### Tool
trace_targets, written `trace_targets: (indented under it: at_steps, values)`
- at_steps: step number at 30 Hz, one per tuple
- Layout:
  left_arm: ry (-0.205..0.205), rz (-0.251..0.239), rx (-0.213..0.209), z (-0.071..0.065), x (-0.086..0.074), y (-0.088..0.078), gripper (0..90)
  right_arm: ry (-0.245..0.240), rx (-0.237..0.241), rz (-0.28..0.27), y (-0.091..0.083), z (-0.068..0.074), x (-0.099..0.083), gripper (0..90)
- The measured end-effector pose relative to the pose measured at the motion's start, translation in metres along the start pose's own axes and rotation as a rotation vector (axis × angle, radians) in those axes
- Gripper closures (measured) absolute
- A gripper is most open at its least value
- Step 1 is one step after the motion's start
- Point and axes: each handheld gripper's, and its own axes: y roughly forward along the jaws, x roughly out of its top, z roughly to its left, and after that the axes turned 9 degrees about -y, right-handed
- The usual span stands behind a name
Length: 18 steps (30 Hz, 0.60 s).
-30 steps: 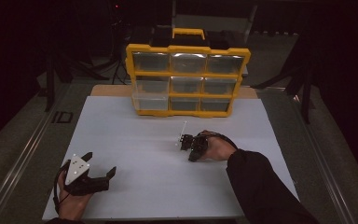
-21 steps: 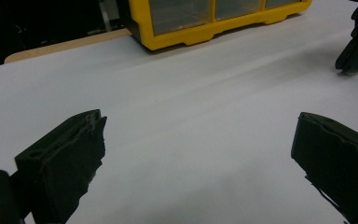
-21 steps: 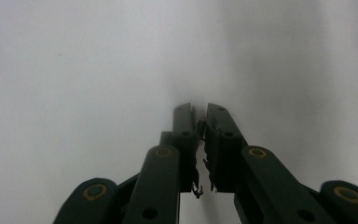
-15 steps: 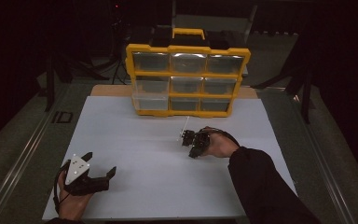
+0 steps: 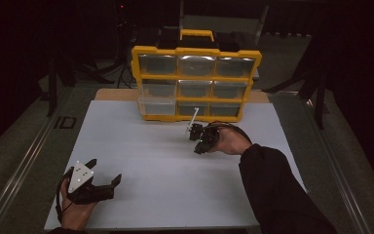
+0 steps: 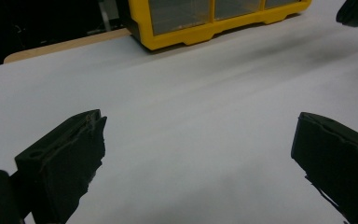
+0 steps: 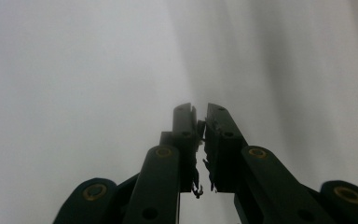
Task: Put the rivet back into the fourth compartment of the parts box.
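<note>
A yellow organizer (image 5: pixel 196 51) with clear drawers stands at the back of the white table (image 5: pixel 141 146); its bottom-left drawer (image 5: pixel 157 105) seems to stick out a little. My right gripper (image 5: pixel 198 149) hangs above the table just in front of the organizer, tilted down. Its jaws are shut with nothing between them, as the right gripper view (image 7: pixel 200 110) shows over blurred white table. A pale plate (image 5: pixel 193 119) on it shows edge-on. My left gripper (image 5: pixel 106 170) rests near the front left corner, open and empty; in the left gripper view (image 6: pixel 200 122) its fingers stand wide over bare table.
The organizer's yellow base (image 6: pixel 200 32) lies ahead of the left gripper, with the right gripper's dark tip (image 6: pixel 356 11) at the top right. A wooden board edge (image 5: pixel 114 94) shows behind the white sheet. Dark stands and cables surround the table.
My right gripper has risen off the table and drifted a little toward the organizer, still shut. The left gripper has stayed where it was.
</note>
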Motion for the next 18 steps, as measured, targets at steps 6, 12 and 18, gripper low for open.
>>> trace_targets:
  at_steps: [6,12,18]
  values:
    - [0.0,0.0,-0.001,0.0,0.0,0.0,3.2,-0.004,-0.017,-0.018,-0.014,-0.006,0.008,82.9]
    - [0.0,0.001,0.0,0.0,0.0,0.0,3.2,-0.011,-0.025,-0.034,-0.025,-0.013,0.014,82.9]
    - [0.0,0.001,-0.001,0.0,0.0,0.0,3.2,-0.005,-0.037,-0.047,-0.035,-0.019,0.018,82.9]
